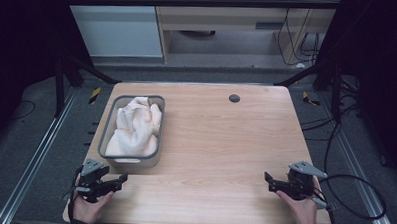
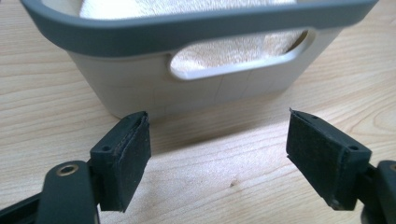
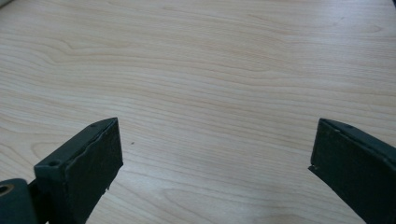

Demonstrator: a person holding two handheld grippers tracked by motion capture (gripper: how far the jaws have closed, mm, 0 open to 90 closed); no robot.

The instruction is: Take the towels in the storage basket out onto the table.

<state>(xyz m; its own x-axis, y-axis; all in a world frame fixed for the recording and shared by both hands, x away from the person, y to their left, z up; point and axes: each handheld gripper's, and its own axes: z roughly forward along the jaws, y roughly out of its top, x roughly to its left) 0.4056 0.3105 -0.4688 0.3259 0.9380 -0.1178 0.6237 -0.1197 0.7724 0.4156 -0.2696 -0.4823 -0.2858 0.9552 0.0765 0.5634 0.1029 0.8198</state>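
Observation:
A pale plastic basket with a grey rim (image 1: pixel 103 133) stands on the left half of the wooden table (image 1: pixel 220 143). A crumpled cream towel (image 1: pixel 136 125) lies inside it. My left gripper (image 1: pixel 120 180) rests open near the front left corner, just in front of the basket's near wall. In the left gripper view the basket's handle slot (image 2: pixel 238 58) faces me, with towel (image 2: pixel 210 53) showing through it, and my left gripper (image 2: pixel 218 149) has nothing between its pads. My right gripper (image 1: pixel 267 179) is open at the front right, over bare wood (image 3: pixel 215 93), and my right gripper (image 3: pixel 215 158) is empty.
A small dark round grommet (image 1: pixel 234 98) sits in the table's far edge. Black cables (image 1: pixel 353 197) trail off to the right of the table. Dark frame legs and a cabinet stand beyond the far edge.

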